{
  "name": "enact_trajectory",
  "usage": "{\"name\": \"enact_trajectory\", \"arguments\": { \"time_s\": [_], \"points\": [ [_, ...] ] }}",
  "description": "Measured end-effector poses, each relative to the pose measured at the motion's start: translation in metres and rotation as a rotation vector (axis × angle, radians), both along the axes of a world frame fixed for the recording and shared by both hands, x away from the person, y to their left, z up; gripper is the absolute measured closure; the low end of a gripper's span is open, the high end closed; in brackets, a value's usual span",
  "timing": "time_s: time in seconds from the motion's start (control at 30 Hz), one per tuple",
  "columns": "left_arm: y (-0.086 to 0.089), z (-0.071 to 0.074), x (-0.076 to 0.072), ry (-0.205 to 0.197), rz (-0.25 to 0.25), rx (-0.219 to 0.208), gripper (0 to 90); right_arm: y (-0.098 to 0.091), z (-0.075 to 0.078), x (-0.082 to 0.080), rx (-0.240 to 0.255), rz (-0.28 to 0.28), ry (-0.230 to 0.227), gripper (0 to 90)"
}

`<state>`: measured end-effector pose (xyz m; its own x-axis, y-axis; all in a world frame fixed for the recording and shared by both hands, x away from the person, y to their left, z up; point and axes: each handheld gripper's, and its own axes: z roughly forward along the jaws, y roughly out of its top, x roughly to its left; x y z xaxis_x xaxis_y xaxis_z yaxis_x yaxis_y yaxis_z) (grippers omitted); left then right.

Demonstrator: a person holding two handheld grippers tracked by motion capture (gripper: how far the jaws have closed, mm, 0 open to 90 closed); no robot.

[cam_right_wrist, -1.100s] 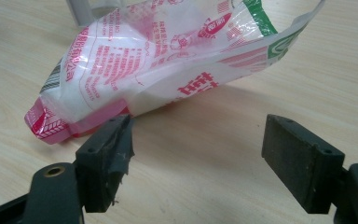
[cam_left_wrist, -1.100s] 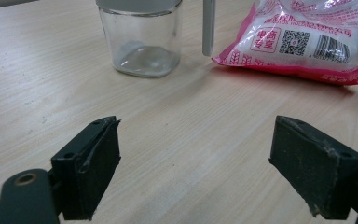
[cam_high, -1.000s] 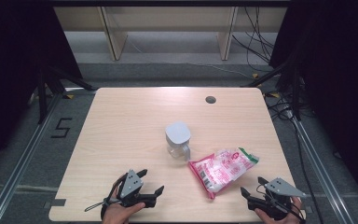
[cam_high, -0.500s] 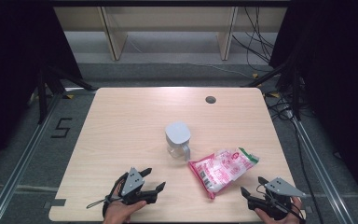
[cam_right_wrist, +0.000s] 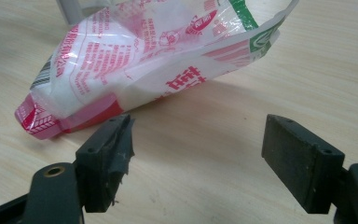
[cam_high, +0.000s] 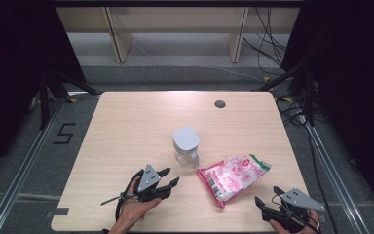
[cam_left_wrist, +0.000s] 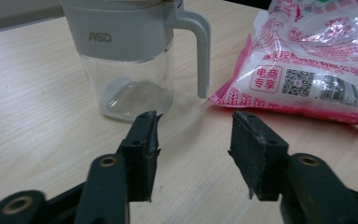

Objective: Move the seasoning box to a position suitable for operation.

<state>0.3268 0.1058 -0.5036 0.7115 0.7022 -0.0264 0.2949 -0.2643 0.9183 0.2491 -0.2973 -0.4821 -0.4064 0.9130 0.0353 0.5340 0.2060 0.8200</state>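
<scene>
Left gripper view, left claw (cam_left_wrist: 193, 140) half-open, closing, empty

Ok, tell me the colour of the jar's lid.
The jar's lid is light grey; the left gripper view shows it best.

The high view looks down over the table (cam_high: 126, 126); both gripper views sit low, sharing the bag (cam_left_wrist: 307, 60) at twelve o'clock.

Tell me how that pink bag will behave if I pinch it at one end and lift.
The pink bag looks like thin, glossy film, so it may slip between the pads. It is creased and only partly filled with something white, so it will likely sag and the contents shift. Its green-edged end seems open, so lifting the other end could spill it.
</scene>
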Motion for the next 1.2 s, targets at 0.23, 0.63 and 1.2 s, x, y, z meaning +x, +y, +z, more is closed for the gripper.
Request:
{"name": "enact_trajectory", "arguments": {
  "time_s": [0.23, 0.63, 1.2],
  "points": [
    [-0.024, 0.001, 0.017, -0.015, -0.043, 0.007, 64.7, 0.001, 0.001, -0.003, 0.022, -0.013, 0.007, 25.4],
    [-0.051, 0.004, 0.038, 0.027, -0.038, -0.001, 71.8, 0.003, 0.000, 0.001, 0.012, 0.016, 0.011, 25.4],
    [-0.047, 0.000, 0.051, -0.004, -0.070, 0.069, 81.2, 0.004, -0.001, 0.005, -0.002, 0.047, -0.003, 25.4]
  ]
}}
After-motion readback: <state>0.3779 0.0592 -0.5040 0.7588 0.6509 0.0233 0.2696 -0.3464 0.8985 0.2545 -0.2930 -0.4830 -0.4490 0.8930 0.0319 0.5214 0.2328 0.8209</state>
